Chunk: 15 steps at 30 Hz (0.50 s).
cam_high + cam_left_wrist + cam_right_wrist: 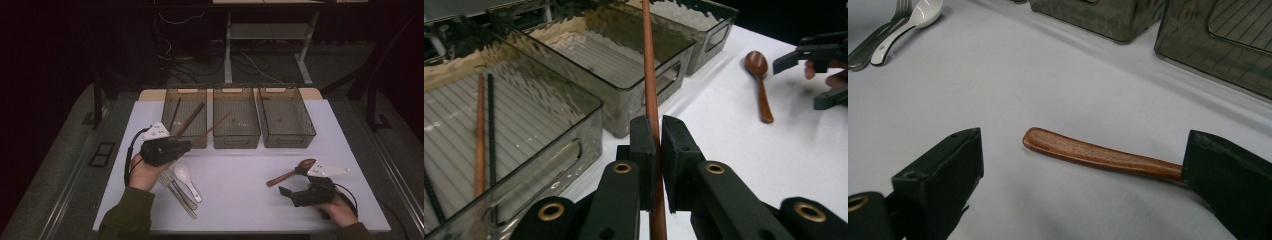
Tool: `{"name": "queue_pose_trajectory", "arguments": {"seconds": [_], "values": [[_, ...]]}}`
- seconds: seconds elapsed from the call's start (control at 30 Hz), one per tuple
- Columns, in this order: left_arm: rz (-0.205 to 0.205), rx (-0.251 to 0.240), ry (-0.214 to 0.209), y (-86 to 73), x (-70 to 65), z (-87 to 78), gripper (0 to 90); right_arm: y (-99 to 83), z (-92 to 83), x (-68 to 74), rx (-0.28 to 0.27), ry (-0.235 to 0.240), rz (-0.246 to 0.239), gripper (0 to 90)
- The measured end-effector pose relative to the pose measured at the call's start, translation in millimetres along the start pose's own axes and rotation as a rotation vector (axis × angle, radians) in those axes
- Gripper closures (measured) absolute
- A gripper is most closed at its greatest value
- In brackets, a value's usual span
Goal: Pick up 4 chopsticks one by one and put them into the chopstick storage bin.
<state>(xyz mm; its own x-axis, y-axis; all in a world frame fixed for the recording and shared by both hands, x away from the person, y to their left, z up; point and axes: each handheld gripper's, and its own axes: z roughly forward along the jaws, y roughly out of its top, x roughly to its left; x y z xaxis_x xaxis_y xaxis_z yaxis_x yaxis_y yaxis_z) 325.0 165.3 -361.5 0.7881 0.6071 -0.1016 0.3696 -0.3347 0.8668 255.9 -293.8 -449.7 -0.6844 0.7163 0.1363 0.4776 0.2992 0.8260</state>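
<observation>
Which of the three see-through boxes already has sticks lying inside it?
The left bin, nearest the left gripper. A brown chopstick and a black chopstick lie in it. The middle bin and right bin hold none.

Chopstick (650, 75) reddish-brown. Grippers (186, 145) (283, 191) black, grey top plates. Bins (236, 141) smoky translucent, ribbed floors. Wooden spoon (290, 173) brown. Ceramic spoon (186, 179) white. Fork (176, 192) silver. Table (240, 200) white.

Left gripper (186, 143) clamps brown chopstick (212, 128), tip over middle bin (236, 141). Right gripper (286, 191) jaws apart near wooden spoon (290, 172). White spoon (187, 181), fork (176, 189) on table (240, 190).
</observation>
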Motion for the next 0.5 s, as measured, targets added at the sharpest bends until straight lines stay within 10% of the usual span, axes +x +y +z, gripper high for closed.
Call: {"name": "queue_pose_trajectory", "arguments": {"seconds": [0.5], "values": [[-0.003, -0.013, 0.054, 13.0, 20.8, 7.7, 83.4, 0.0, -0.2, 0.1, 0.000, -0.008, 0.004, 2.9]]}}
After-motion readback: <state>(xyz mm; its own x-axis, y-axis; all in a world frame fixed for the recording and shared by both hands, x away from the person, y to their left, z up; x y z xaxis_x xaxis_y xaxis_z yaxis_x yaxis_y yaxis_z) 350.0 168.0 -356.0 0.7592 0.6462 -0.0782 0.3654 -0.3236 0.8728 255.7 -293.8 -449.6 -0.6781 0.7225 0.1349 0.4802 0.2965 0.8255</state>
